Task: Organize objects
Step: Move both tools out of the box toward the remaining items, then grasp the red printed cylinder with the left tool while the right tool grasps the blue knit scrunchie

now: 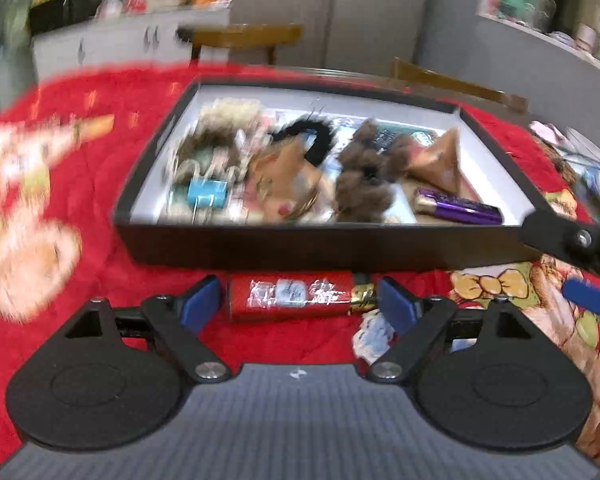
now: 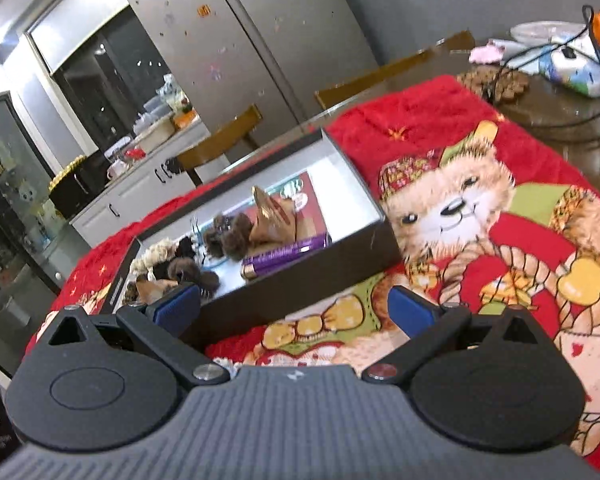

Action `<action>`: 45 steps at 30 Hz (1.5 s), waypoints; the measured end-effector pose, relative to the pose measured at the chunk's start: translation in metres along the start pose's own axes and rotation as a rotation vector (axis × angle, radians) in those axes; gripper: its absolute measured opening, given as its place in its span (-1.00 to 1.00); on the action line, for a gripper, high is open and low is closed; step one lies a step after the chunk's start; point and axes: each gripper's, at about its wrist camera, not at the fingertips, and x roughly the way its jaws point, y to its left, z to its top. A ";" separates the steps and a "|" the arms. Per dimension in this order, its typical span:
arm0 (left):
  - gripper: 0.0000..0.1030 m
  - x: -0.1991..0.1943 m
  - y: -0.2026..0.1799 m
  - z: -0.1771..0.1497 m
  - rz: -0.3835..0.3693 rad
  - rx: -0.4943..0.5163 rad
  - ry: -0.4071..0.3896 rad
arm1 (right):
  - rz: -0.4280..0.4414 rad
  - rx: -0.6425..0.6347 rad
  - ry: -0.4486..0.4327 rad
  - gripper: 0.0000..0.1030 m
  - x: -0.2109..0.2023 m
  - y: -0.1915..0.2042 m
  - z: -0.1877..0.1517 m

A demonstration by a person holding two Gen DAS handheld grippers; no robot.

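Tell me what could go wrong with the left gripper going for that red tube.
The red tube lies lengthwise between the open left gripper fingers, so closing on its ends may squirt it out. It sits tight against the box wall, so the fingers could snag there. The right gripper hangs close by.

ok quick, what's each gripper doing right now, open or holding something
Left gripper: open, its blue pads either side of the red foil-wrapped tube with a gold end, not gripping it.
Right gripper: open, holding nothing, near the black box's corner.
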 end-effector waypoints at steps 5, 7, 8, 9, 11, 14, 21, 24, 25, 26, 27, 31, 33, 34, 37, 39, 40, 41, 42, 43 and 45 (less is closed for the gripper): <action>0.69 0.000 -0.004 -0.004 0.032 0.037 -0.022 | 0.007 -0.014 -0.003 1.00 -0.002 0.002 -0.003; 0.67 -0.002 -0.005 -0.008 0.052 0.058 -0.033 | 0.009 -0.032 -0.002 1.00 -0.003 0.004 -0.005; 0.67 -0.004 -0.004 -0.008 0.052 0.057 -0.037 | 0.008 -0.040 0.001 0.99 -0.003 0.005 -0.006; 0.67 -0.007 -0.003 -0.011 0.050 0.056 -0.040 | 0.006 -0.048 0.010 0.97 -0.002 0.006 -0.007; 0.66 -0.011 0.002 -0.013 0.051 0.065 -0.040 | 0.008 -0.054 0.030 0.95 0.001 0.007 -0.009; 0.66 -0.020 0.009 -0.018 0.054 0.080 -0.035 | 0.016 -0.066 0.063 0.90 0.006 0.009 -0.014; 0.66 -0.046 0.035 -0.044 0.063 0.109 -0.085 | 0.060 -0.193 0.078 0.76 0.006 0.028 -0.029; 0.66 -0.051 0.036 -0.047 0.044 0.110 -0.109 | 0.065 -0.245 0.089 0.62 0.005 0.035 -0.035; 0.66 -0.051 0.035 -0.047 0.045 0.115 -0.111 | 0.069 -0.259 0.086 0.54 0.004 0.037 -0.036; 0.66 -0.050 0.035 -0.048 0.047 0.118 -0.106 | 0.079 -0.269 0.087 0.43 0.004 0.038 -0.038; 0.66 -0.049 0.036 -0.047 0.047 0.113 -0.102 | 0.088 -0.281 0.092 0.37 0.003 0.040 -0.039; 0.66 -0.048 0.045 -0.047 0.026 0.067 -0.096 | 0.111 -0.343 0.103 -0.06 0.000 0.048 -0.045; 0.66 -0.050 0.044 -0.047 0.031 0.068 -0.098 | 0.128 -0.338 0.114 -0.17 0.000 0.048 -0.045; 0.66 -0.050 0.043 -0.047 0.033 0.072 -0.099 | 0.124 -0.343 0.116 -0.21 0.000 0.048 -0.045; 0.66 -0.050 0.043 -0.047 0.036 0.070 -0.099 | 0.117 -0.350 0.120 -0.35 0.002 0.049 -0.045; 0.66 -0.049 0.043 -0.046 0.036 0.069 -0.097 | 0.123 -0.337 0.125 -0.45 0.004 0.046 -0.043; 0.66 -0.049 0.043 -0.046 0.038 0.071 -0.096 | 0.131 -0.328 0.127 -0.53 0.005 0.045 -0.042; 0.66 -0.048 0.042 -0.046 0.043 0.076 -0.093 | 0.141 -0.314 0.132 -0.61 0.006 0.043 -0.041; 0.67 -0.048 0.041 -0.046 0.049 0.082 -0.091 | 0.145 -0.303 0.134 -0.63 0.008 0.041 -0.040; 0.67 -0.048 0.040 -0.047 0.054 0.087 -0.093 | 0.150 -0.293 0.135 -0.64 0.009 0.040 -0.039; 0.67 -0.048 0.038 -0.047 0.061 0.095 -0.093 | 0.152 -0.289 0.129 -0.66 0.010 0.040 -0.040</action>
